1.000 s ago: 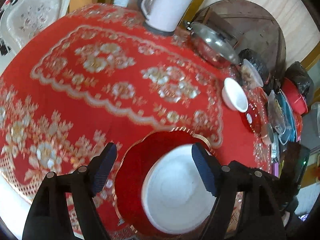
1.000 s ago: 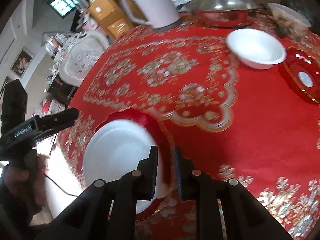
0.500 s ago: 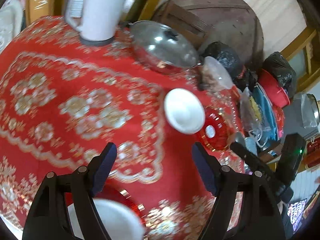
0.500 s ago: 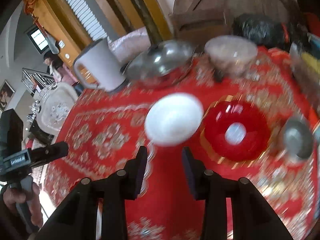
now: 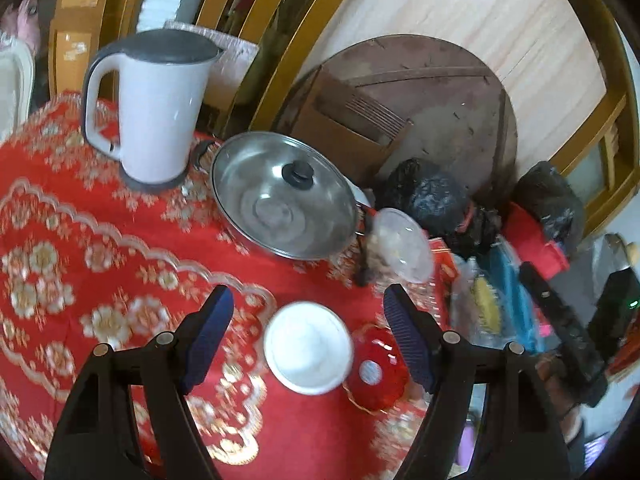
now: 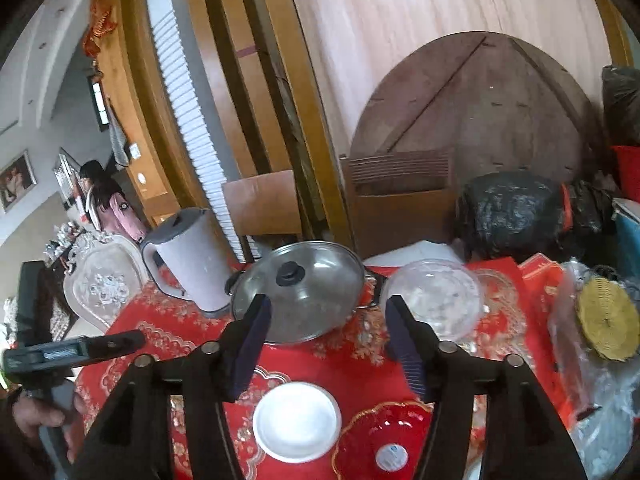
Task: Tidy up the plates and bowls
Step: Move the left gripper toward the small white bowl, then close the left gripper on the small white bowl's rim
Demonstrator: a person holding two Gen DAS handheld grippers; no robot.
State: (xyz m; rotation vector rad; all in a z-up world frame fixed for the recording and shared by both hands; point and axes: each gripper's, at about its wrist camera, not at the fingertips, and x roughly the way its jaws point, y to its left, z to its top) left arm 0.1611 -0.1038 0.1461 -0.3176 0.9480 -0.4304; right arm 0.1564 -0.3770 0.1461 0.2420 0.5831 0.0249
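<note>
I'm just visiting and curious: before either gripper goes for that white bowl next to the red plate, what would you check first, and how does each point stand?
1. Left gripper open and empty: ok.
2. Right gripper open and empty: ok.
3. White bowl upright and empty: ok.
4. Bowl clear of the red plate: cannot tell, the rims look nearly touching.
5. Lidded pot and kettle out of the path: ok, both stand behind the bowl.
6. Picture sharp enough to aim: not ok, the left wrist view is blurred.
</note>
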